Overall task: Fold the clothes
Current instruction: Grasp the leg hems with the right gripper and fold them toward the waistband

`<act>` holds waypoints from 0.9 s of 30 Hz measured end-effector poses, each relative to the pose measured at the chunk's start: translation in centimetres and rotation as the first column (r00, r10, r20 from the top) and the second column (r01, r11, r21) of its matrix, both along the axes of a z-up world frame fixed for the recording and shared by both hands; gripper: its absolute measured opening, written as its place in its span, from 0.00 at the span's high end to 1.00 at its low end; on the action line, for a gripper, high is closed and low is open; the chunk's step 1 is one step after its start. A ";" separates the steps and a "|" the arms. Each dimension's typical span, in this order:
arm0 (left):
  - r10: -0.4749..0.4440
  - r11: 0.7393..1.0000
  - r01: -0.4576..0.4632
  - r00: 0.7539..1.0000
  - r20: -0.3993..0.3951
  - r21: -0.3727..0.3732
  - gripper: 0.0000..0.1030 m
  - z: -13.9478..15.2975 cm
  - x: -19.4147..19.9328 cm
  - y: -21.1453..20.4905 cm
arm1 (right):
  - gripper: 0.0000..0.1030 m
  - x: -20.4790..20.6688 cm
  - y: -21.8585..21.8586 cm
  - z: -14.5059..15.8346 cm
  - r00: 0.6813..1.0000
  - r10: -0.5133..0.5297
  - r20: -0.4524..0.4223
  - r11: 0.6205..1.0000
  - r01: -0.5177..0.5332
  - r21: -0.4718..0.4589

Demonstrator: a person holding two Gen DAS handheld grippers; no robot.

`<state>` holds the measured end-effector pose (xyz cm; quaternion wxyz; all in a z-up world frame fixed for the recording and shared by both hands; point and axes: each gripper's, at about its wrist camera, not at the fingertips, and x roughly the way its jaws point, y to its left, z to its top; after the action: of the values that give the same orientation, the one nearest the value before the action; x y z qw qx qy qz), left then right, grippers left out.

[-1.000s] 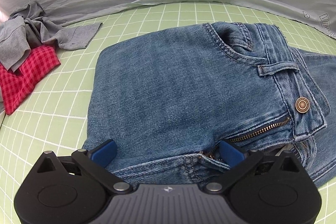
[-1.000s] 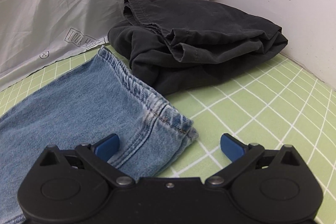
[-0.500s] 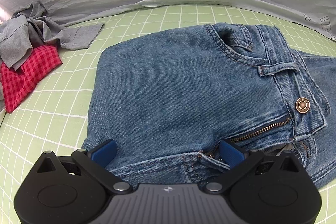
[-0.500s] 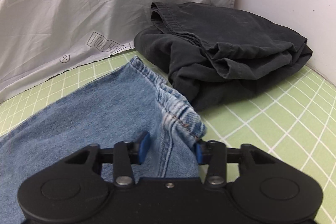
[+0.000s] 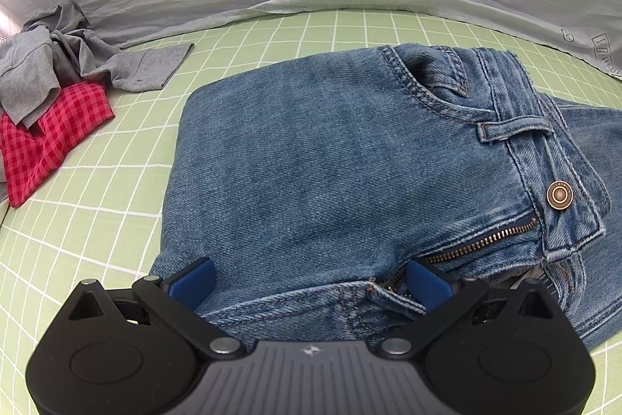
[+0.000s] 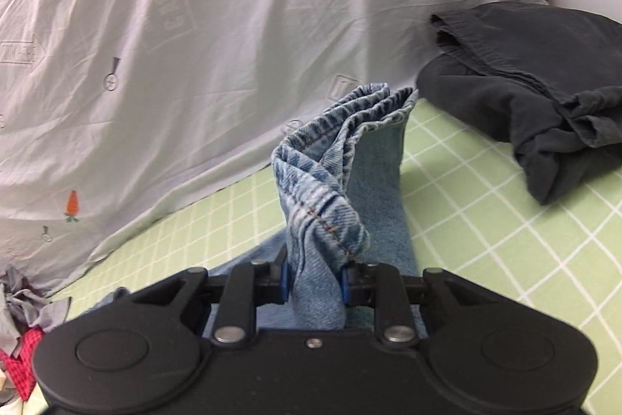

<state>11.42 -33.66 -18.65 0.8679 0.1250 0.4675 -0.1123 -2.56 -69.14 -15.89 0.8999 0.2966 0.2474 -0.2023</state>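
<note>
Between the right gripper's (image 6: pixel 314 284) closing blue pads (image 6: pixel 283 282) the jeans' (image 5: pixel 350 174) bunched hem (image 6: pixel 326 181) is pinched and stands lifted above the green checked bed (image 6: pixel 505 247). Over the waist end, the left gripper (image 5: pixel 309 281) rests with its jaws wide apart, straddling the denim near the zipper (image 5: pixel 482 240) without clamping it. Past the button (image 5: pixel 559 195), a grey garment (image 5: pixel 77 65) lies on a red checked cloth (image 5: pixel 46 139). Further back on the right sits a dark garment (image 6: pixel 544 96), against a carrot-print sheet (image 6: pixel 233 26).
</note>
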 end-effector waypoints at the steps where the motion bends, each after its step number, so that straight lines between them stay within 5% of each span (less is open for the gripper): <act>1: 0.000 1.000 0.000 1.000 0.001 -0.001 0.00 0.0 0.0 0.0 | 0.77 0.6 0.9 0.4 0.999 0.036 0.012 0.999 -0.036 0.003; 5: -0.002 1.000 0.002 1.000 0.001 -0.008 0.00 0.0 0.0 0.2 | 0.77 3.0 6.0 1.4 0.969 0.245 0.022 0.969 -0.244 -0.043; 9: -0.003 1.000 0.003 1.000 0.001 -0.016 0.00 -0.1 0.1 0.3 | 0.72 5.4 11.3 -1.0 0.898 0.423 -0.119 0.902 -0.429 -0.037; 11: -0.004 1.000 0.004 1.000 0.001 -0.017 0.00 -0.1 0.1 0.3 | 0.61 5.6 12.9 -2.2 0.877 0.443 -0.186 0.889 -0.456 -0.035; 13: -0.005 1.000 0.005 1.000 0.000 -0.018 0.00 -0.1 0.1 0.3 | 0.53 5.2 13.9 -2.9 0.871 0.431 -0.236 0.888 -0.455 -0.059; 17: 0.001 1.000 -0.001 1.000 -0.009 -0.008 0.00 0.0 0.1 0.2 | 0.06 3.9 12.3 -1.0 0.910 0.352 -0.220 0.913 -0.385 -0.134; 22: 0.026 1.000 -0.026 0.999 -0.031 -0.008 0.01 1.2 0.3 -0.1 | 0.00 1.8 10.0 0.8 0.962 0.173 -0.213 0.920 -0.235 -0.313; 27: -0.021 0.998 0.024 0.999 0.047 -0.065 0.01 4.4 -0.4 -1.6 | 0.00 -0.3 7.5 -0.5 0.936 -0.084 -0.343 0.901 -0.075 -0.427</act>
<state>11.02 -35.23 -14.26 0.8808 0.1042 0.4418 -0.1345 -2.90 -61.69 -16.42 0.8835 0.0483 0.3529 -0.3042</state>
